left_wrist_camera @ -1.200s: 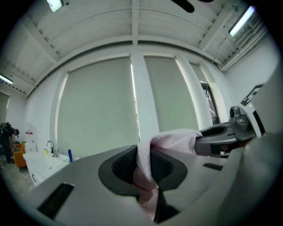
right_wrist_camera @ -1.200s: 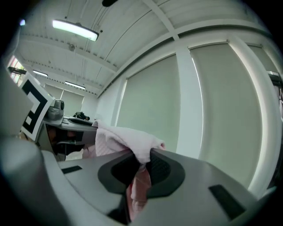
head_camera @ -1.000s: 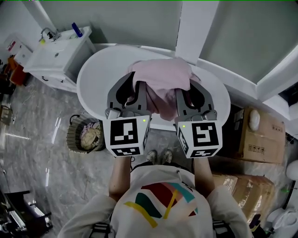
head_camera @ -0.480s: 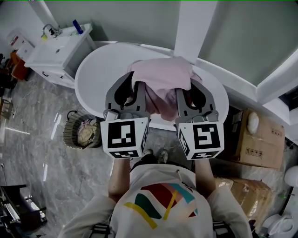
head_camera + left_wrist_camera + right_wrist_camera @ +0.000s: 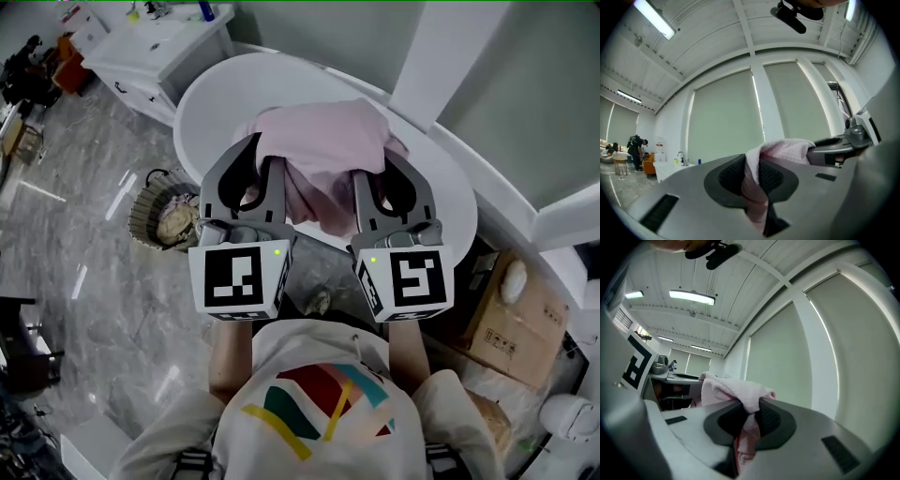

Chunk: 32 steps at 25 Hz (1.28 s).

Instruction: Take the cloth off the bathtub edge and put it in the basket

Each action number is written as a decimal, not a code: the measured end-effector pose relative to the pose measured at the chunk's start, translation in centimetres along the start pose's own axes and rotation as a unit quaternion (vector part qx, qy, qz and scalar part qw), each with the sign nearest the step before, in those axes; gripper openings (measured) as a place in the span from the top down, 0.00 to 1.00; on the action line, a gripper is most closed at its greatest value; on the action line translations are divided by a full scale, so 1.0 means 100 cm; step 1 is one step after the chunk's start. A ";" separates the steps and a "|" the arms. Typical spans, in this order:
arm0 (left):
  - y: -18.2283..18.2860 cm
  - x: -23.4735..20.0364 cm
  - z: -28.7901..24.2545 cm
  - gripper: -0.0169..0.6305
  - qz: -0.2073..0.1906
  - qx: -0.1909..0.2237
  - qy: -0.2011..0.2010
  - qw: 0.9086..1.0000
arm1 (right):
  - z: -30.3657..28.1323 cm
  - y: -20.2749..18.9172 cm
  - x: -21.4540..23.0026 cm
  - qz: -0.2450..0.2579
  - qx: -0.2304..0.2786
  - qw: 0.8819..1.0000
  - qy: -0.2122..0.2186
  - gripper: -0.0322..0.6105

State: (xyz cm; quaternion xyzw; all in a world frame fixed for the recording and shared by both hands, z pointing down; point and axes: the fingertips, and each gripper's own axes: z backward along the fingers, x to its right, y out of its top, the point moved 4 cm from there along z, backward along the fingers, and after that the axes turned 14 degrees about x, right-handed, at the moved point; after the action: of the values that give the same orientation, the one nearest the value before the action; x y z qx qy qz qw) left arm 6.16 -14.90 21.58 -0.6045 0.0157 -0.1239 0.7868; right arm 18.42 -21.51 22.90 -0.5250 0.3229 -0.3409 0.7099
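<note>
Pink cloth (image 5: 323,155), frame centre: my left claw (image 5: 261,161) and right claw (image 5: 382,169) both clenched on it. Risk, I judge: trailing folds miss the basket (image 5: 137,220), centre left.

The left tool (image 5: 757,180) fills the lower half of the view. Its jaws are closed on a pink cloth (image 5: 783,149), which is pinched between the dark ribbed pads (image 5: 731,176). A strip of cloth hangs down in the gap, and the rest bunches up and runs right to the right tool (image 5: 836,151). Behind them stand tall pale blinds (image 5: 724,122) between white posts, under a ribbed ceiling with a lit lamp (image 5: 654,18). Far left, a white surface (image 5: 667,168) carries a tap (image 5: 681,157), with a person (image 5: 635,146) beyond it.
</note>
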 end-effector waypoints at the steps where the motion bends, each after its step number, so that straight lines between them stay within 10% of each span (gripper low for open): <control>1: -0.002 -0.003 0.004 0.87 -0.003 -0.002 0.009 1.000 | -0.002 -0.002 -0.004 -0.004 0.000 1.000 0.011 0.87; 19: 0.013 -0.147 0.137 0.87 -0.044 -0.016 0.245 0.968 | -0.066 -0.002 -0.183 -0.061 0.029 0.966 0.251 0.87; 32: 0.012 -0.240 0.171 0.87 -0.031 -0.003 0.294 0.955 | -0.121 -0.003 -0.271 -0.085 0.029 0.949 0.301 0.87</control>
State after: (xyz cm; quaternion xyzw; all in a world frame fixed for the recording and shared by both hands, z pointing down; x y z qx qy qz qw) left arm -13.86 6.70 22.00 -0.5440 0.2280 -0.3202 0.7413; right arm -6.63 -5.63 23.03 -0.4021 0.4660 -0.5513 0.5632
